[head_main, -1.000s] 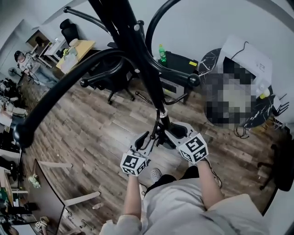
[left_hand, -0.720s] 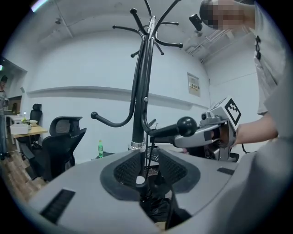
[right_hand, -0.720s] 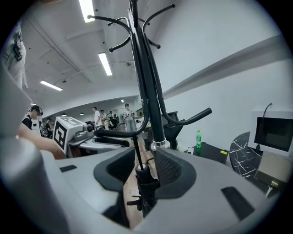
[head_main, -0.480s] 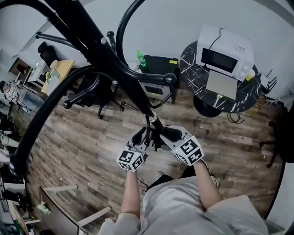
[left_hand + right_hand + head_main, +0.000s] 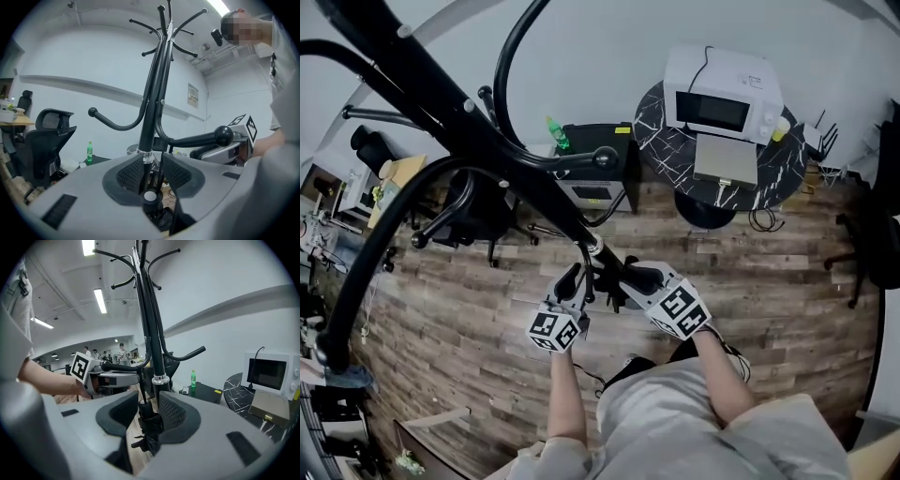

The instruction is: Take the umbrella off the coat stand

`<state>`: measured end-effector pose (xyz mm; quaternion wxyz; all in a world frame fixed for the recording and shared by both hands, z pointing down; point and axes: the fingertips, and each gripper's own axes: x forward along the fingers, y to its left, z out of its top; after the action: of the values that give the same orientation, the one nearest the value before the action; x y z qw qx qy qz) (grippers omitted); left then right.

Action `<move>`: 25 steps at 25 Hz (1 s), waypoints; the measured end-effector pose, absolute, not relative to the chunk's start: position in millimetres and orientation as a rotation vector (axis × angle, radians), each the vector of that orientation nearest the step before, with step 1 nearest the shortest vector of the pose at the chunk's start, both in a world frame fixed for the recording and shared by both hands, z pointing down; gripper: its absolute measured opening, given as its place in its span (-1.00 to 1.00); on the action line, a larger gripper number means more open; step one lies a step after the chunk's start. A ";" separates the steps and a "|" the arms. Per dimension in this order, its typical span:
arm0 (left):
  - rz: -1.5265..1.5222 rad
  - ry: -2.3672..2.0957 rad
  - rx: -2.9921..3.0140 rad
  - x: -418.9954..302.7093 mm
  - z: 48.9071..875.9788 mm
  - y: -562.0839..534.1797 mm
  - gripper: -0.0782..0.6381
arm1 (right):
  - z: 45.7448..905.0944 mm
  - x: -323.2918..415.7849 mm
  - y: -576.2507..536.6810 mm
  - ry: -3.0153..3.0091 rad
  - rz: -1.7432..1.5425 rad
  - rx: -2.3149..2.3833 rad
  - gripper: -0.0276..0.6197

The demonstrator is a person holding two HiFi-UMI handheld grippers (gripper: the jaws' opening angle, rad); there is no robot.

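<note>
Umbrella (image 5: 148,430), black and folded, hangs upright beside the coat stand (image 5: 502,159) pole at the head view's centre, fabric end downward. The left gripper (image 5: 578,281) and right gripper (image 5: 623,281) flank it, jaws apart, unclamped.

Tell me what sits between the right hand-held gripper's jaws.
The folded black umbrella, hanging beside the coat stand's pole, fills the gap between them, as the right gripper view shows.
</note>
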<state>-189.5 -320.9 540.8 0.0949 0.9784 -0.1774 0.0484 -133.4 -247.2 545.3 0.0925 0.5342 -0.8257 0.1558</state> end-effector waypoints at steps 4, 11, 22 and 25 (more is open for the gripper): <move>0.193 -0.475 2.936 -184.4 541.3 -316.7 -0.41 | 545.4 -133.5 -246.2 -2.442 0.464 1.597 -0.45; 0.201 -0.558 2.968 -182.7 539.7 -319.7 -0.44 | 546.7 -144.6 -245.6 -2.449 0.475 1.583 -0.47; 0.247 -0.634 3.020 -181.6 538.5 -318.2 -0.63 | 549.5 -162.8 -246.8 -2.447 0.473 1.573 -0.49; 0.266 -0.647 3.028 -184.3 536.6 -314.4 -0.69 | 546.4 -167.3 -248.8 -2.453 0.467 1.567 -0.49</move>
<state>-184.3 -314.4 536.6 0.0170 0.9742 -0.2081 0.0856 -167.3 -248.8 546.4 0.0965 0.5290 -0.8282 0.1576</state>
